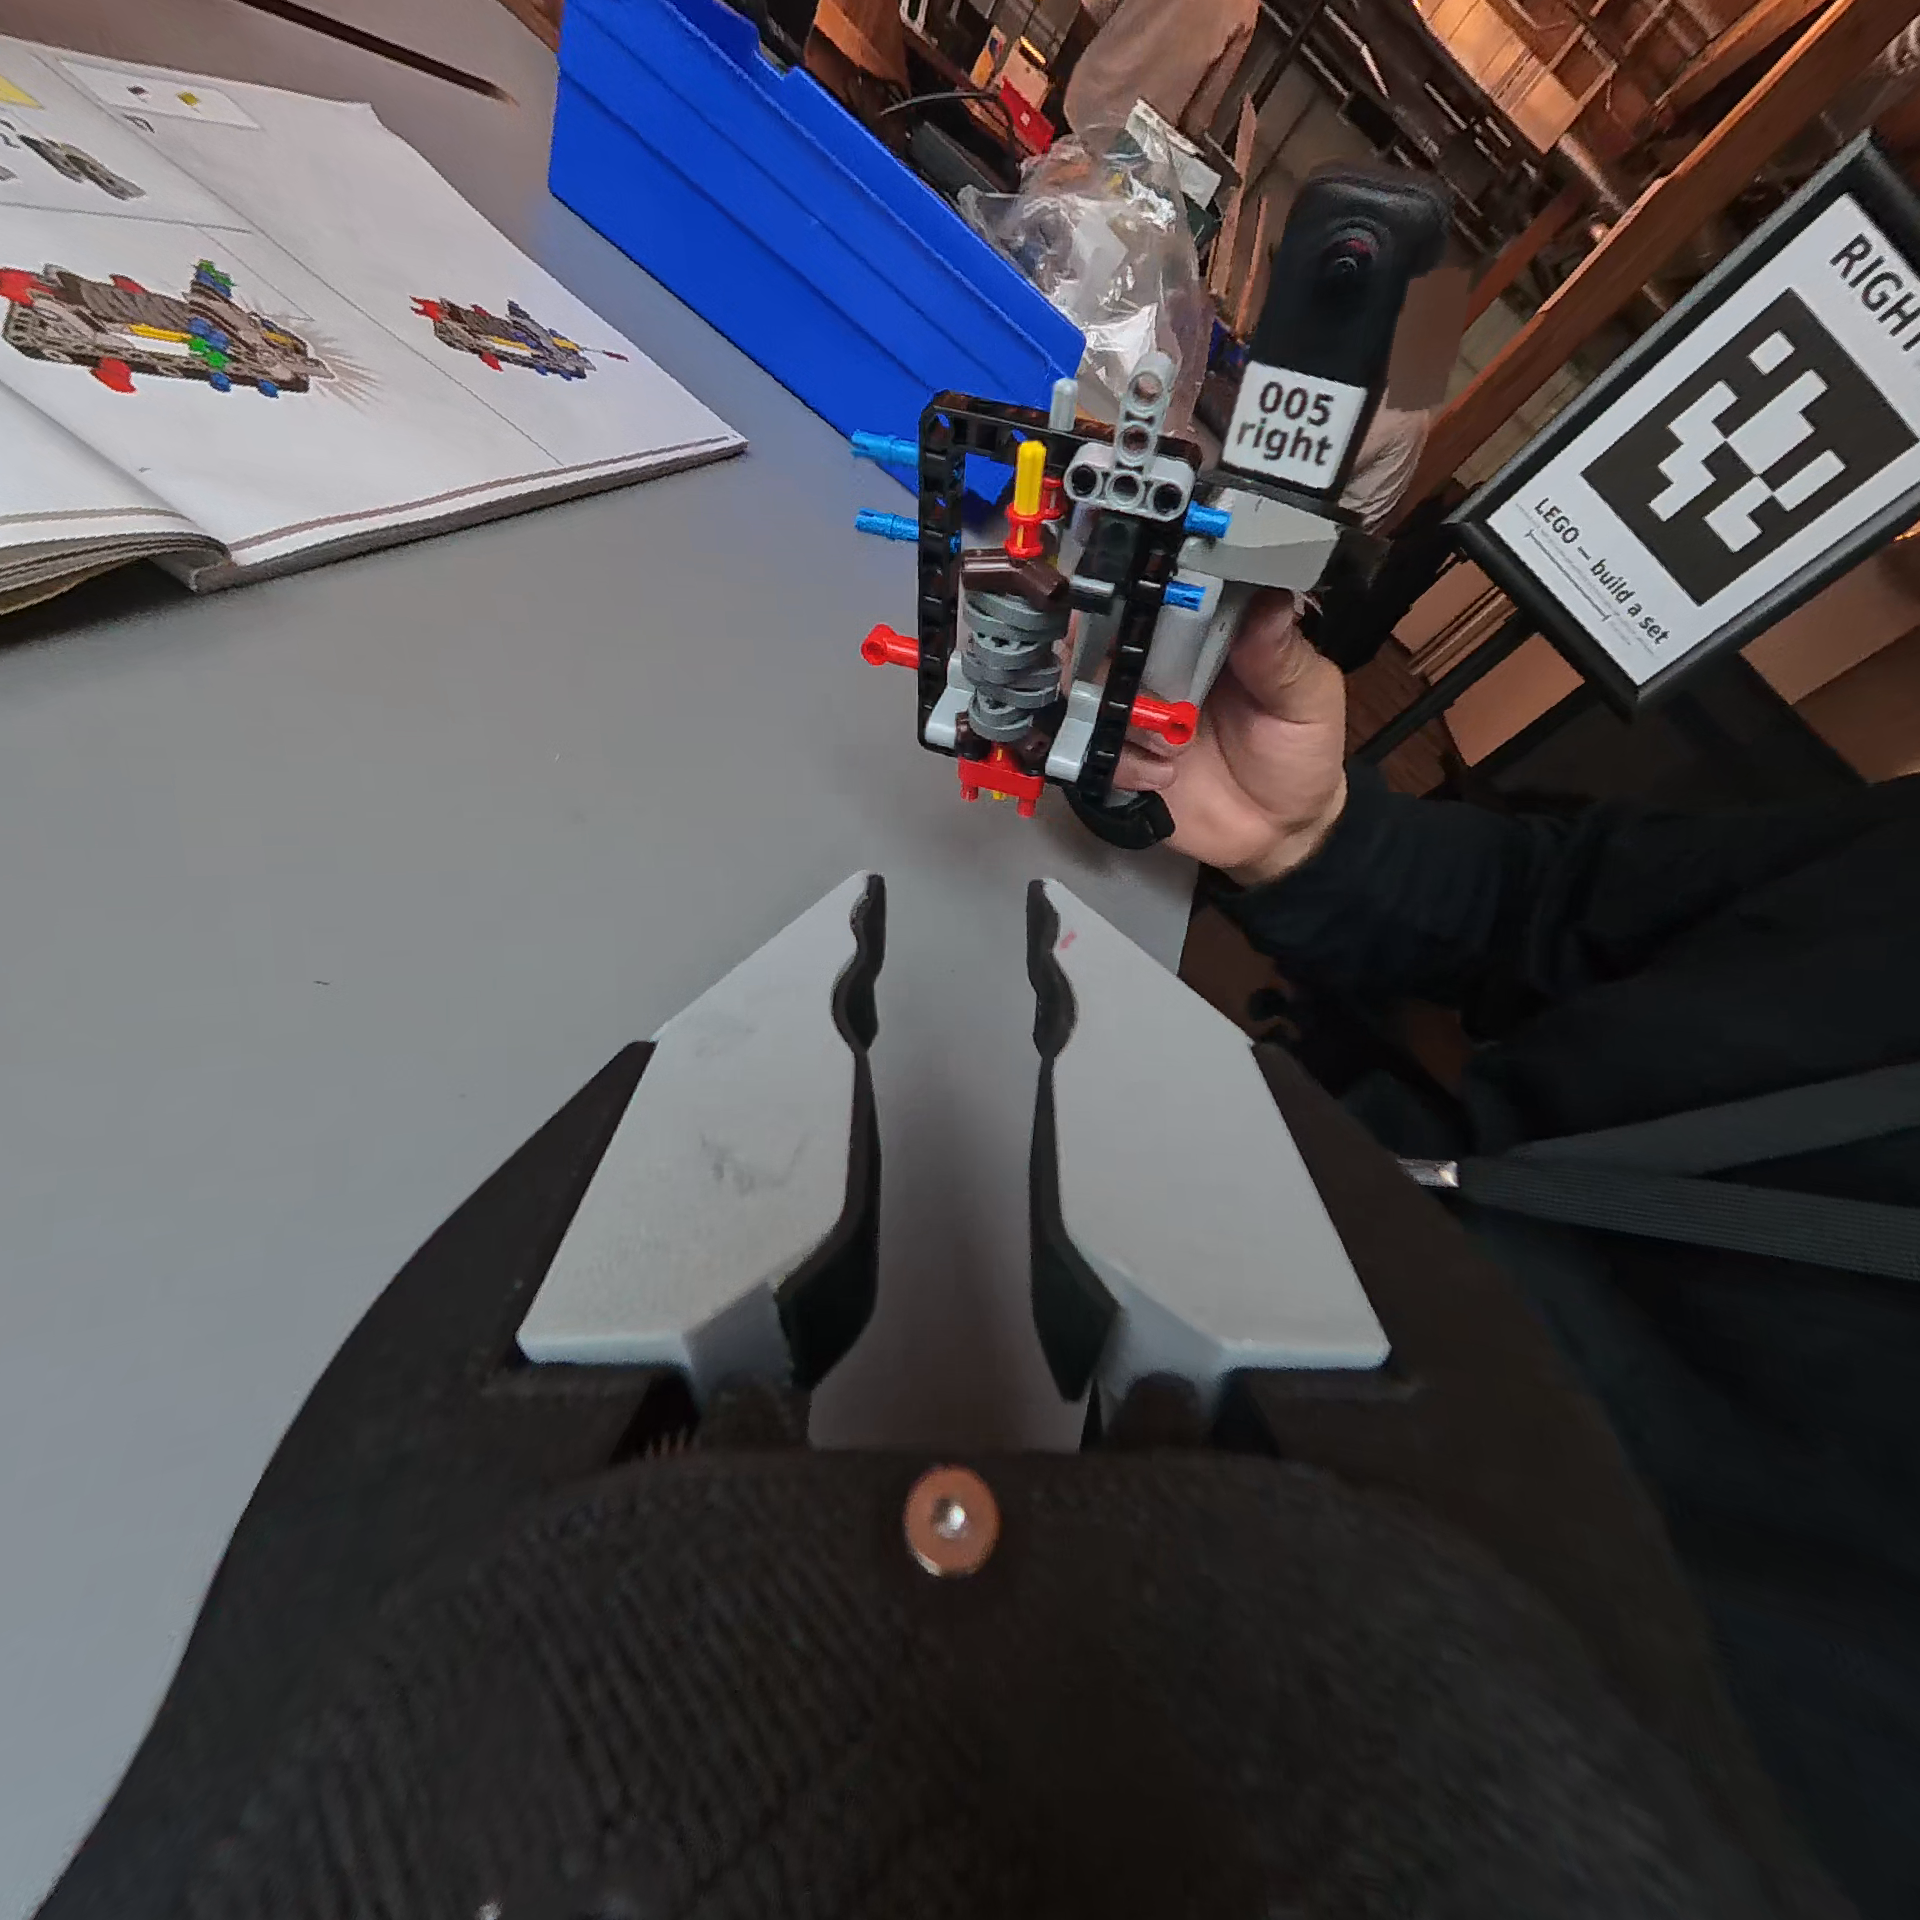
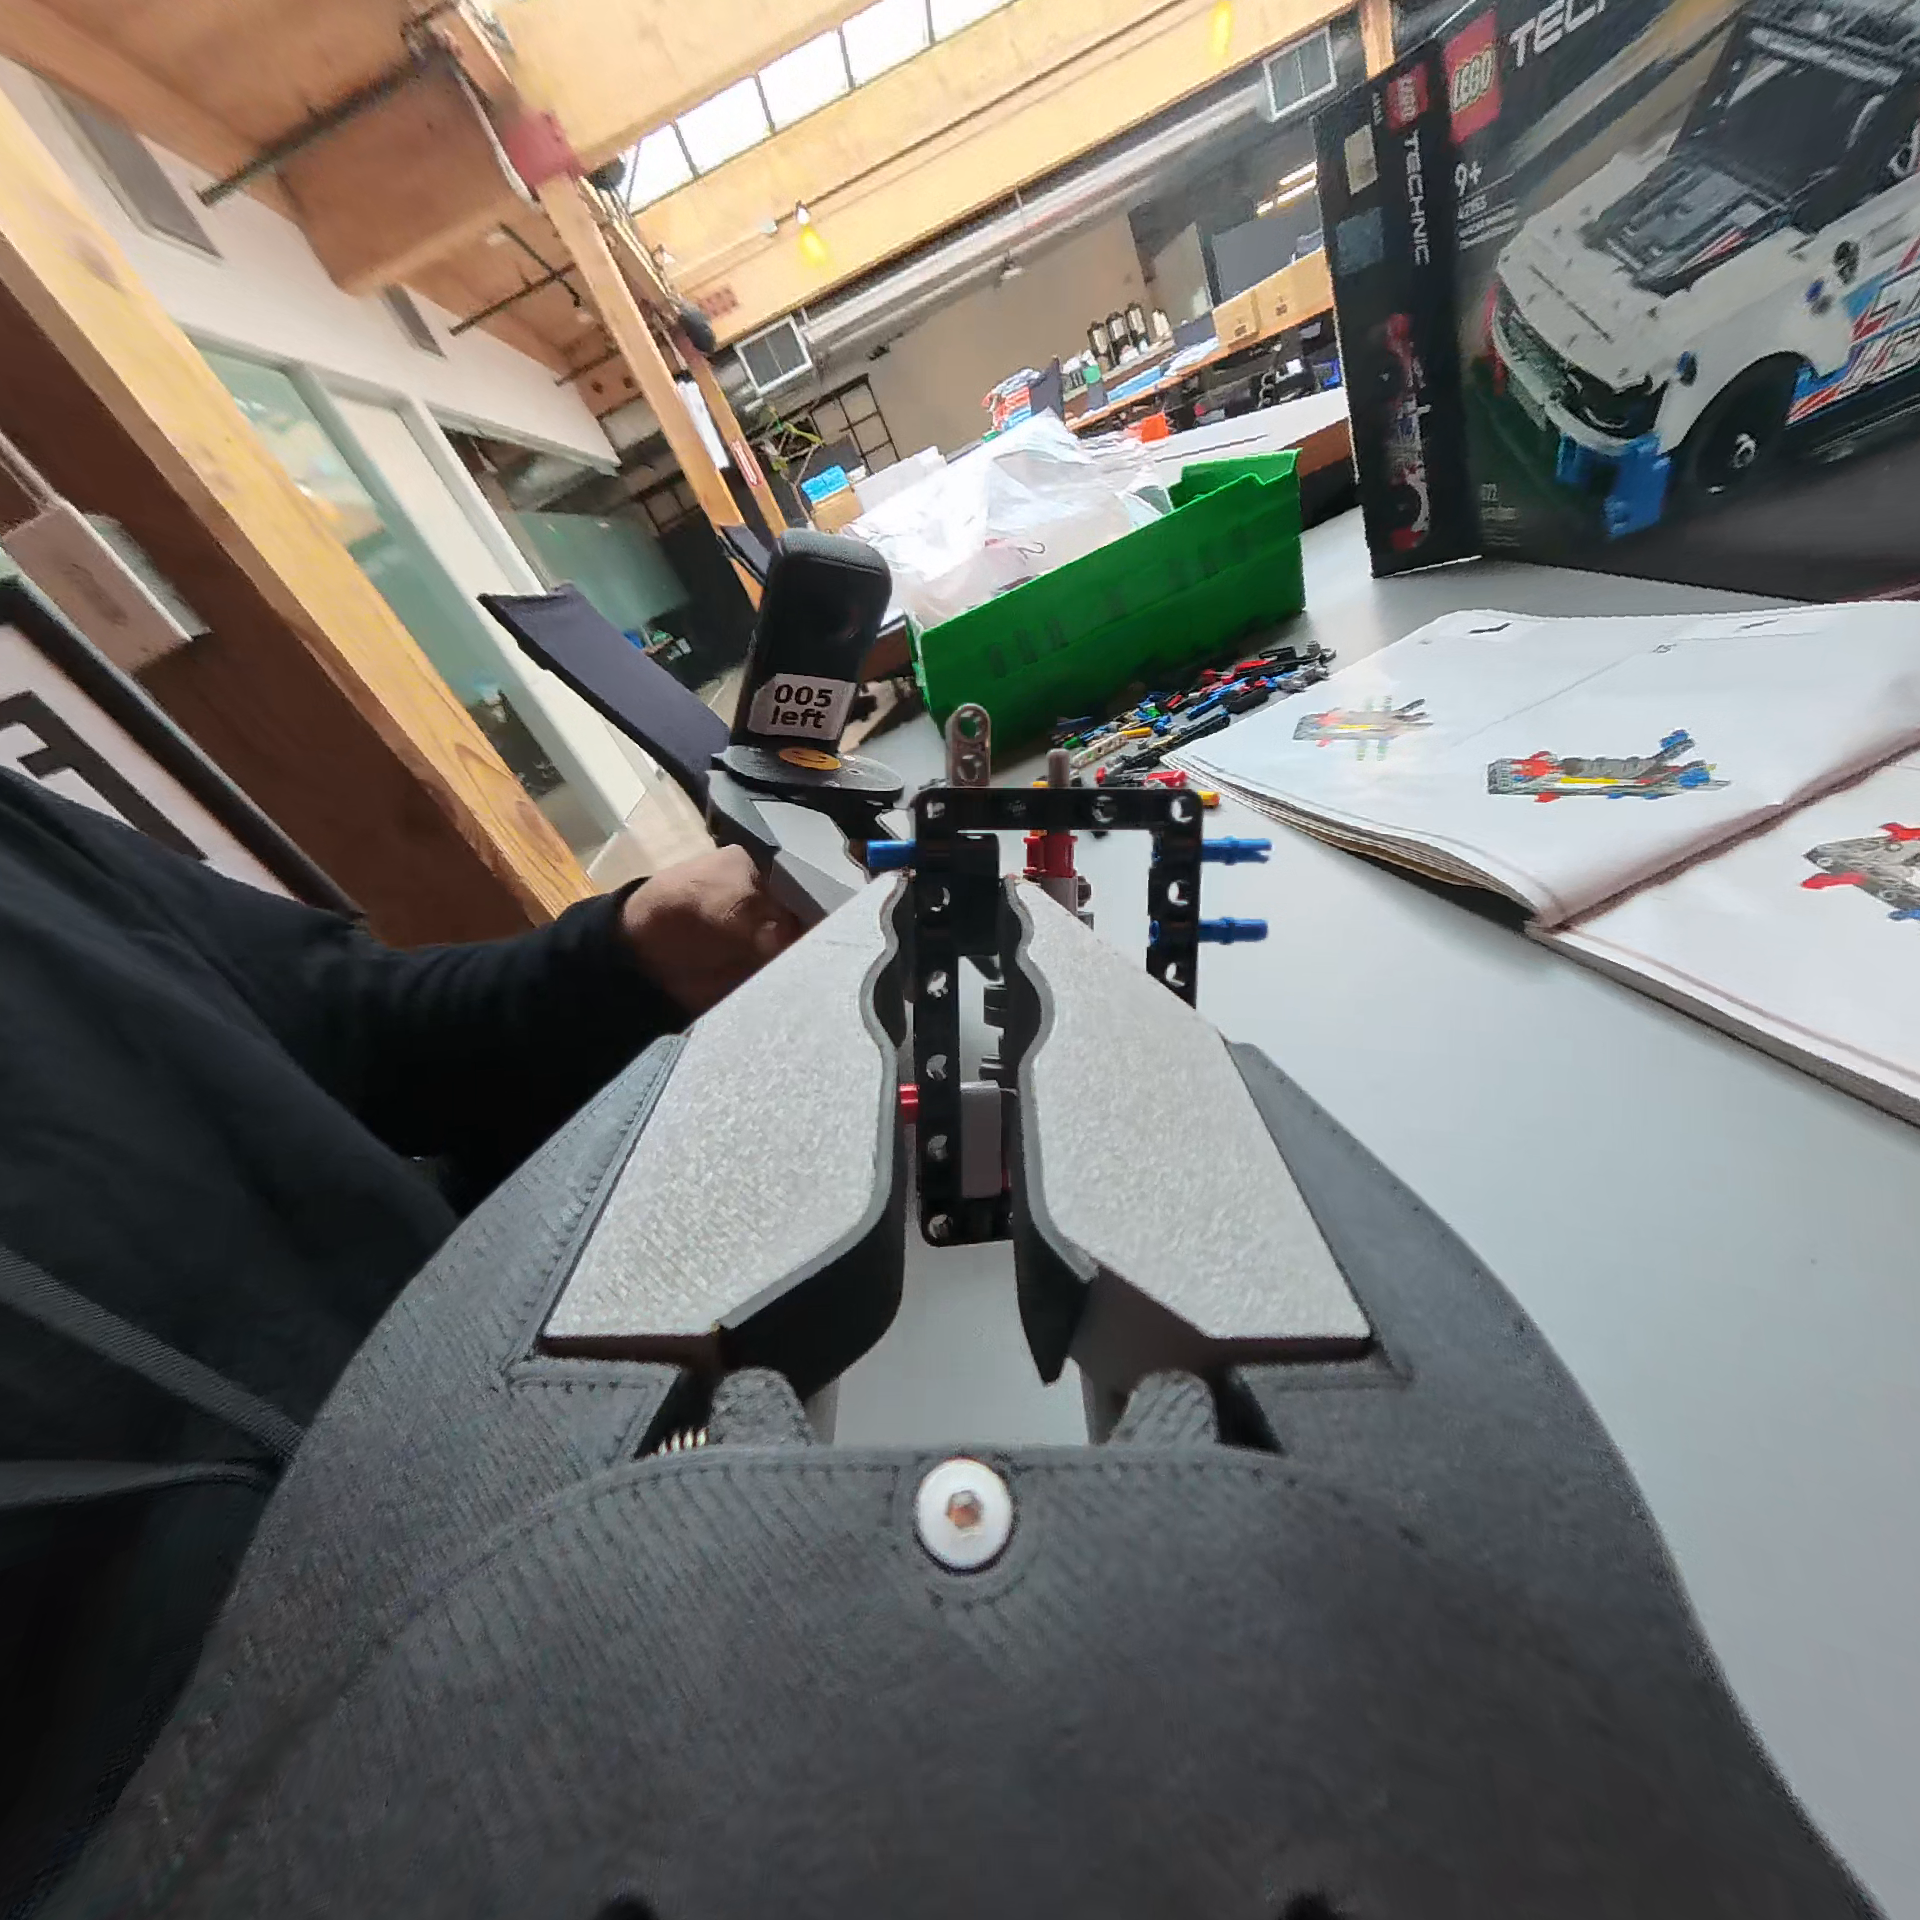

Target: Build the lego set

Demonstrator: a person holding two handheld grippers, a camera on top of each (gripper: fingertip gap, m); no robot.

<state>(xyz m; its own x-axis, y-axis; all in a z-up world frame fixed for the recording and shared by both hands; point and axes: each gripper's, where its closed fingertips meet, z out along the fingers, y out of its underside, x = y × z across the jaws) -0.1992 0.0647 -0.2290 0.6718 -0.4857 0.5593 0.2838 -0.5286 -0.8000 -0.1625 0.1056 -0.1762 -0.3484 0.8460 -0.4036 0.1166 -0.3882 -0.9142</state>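
Observation:
My right gripper [image 2: 954,894] is shut on one side beam of a partly built lego frame [image 2: 1060,831] and holds it above the grey table. The frame is a black rectangle with grey gears, a yellow axle and red and blue pins; it also shows in the left wrist view [image 1: 1039,592], upright, held by the right gripper [image 1: 1195,623] at the table's right edge. My left gripper [image 1: 956,894] is open and empty, low over the table, in front of and below the frame. In the right wrist view the left gripper [image 2: 790,831] is partly hidden behind my fingers.
An open instruction booklet [image 1: 312,343] lies at the far left; it also shows in the right wrist view [image 2: 1558,769]. A blue bin [image 1: 769,208] holds plastic bags. A green bin [image 2: 1112,603], loose pieces [image 2: 1195,707] and the set's box [image 2: 1621,291] stand beyond. A marker sign [image 1: 1714,457] stands right. There is about 8 centimeters between the tips of the two grippers.

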